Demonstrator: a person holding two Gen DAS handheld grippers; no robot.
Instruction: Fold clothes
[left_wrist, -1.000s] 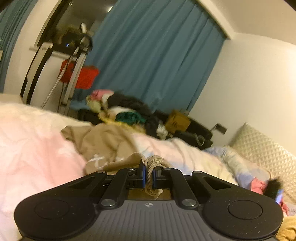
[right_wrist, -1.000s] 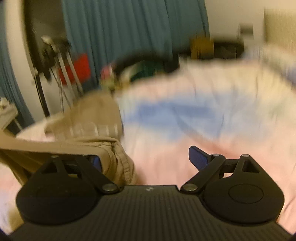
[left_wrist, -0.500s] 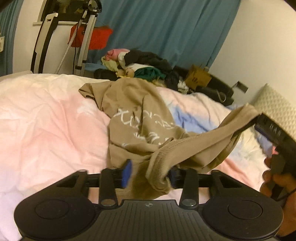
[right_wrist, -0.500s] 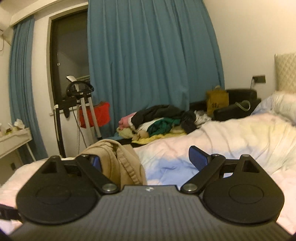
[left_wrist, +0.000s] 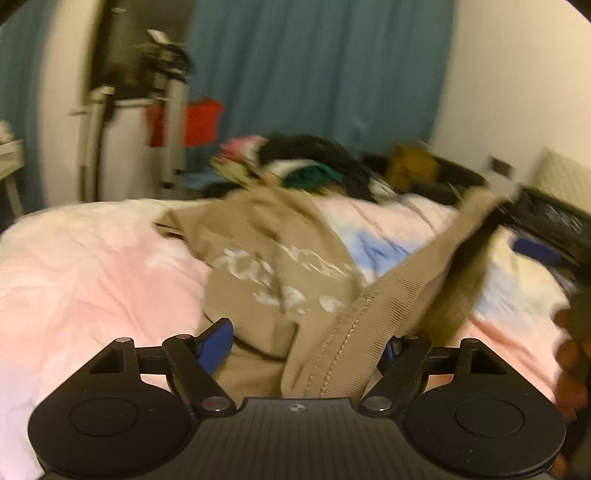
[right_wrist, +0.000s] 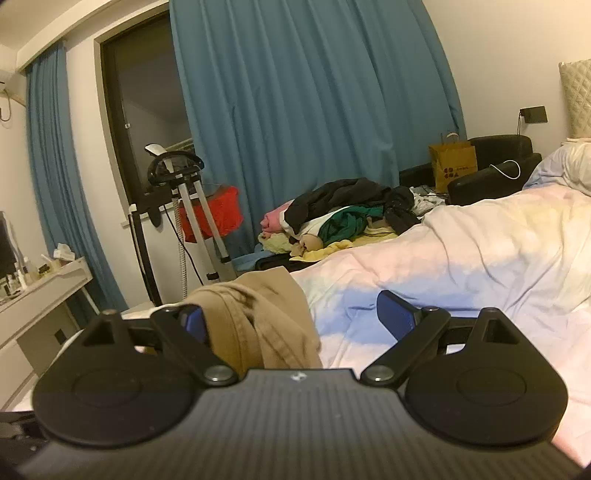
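Fingers of the left gripper (left_wrist: 301, 341) are opening around the tan shirt (left_wrist: 280, 258) (right gripper (right_wrist: 291, 317) spread, cloth against one pad).

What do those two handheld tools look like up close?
Both look alike. The left tool and the right tool each have a ribbed black body with a small round emblem, two round black discs, black linkage arms with silver pivot screws, and blue finger pads.

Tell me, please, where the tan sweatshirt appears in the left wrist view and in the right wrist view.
Left wrist view: the tan sweatshirt spreads over the middle of the bed, and its ribbed hem runs down between the fingers of the opening left claw.
Right wrist view: it sits bunched at lower left, by the left finger.
Shared landmark: the pile of clothes before the blue curtain.
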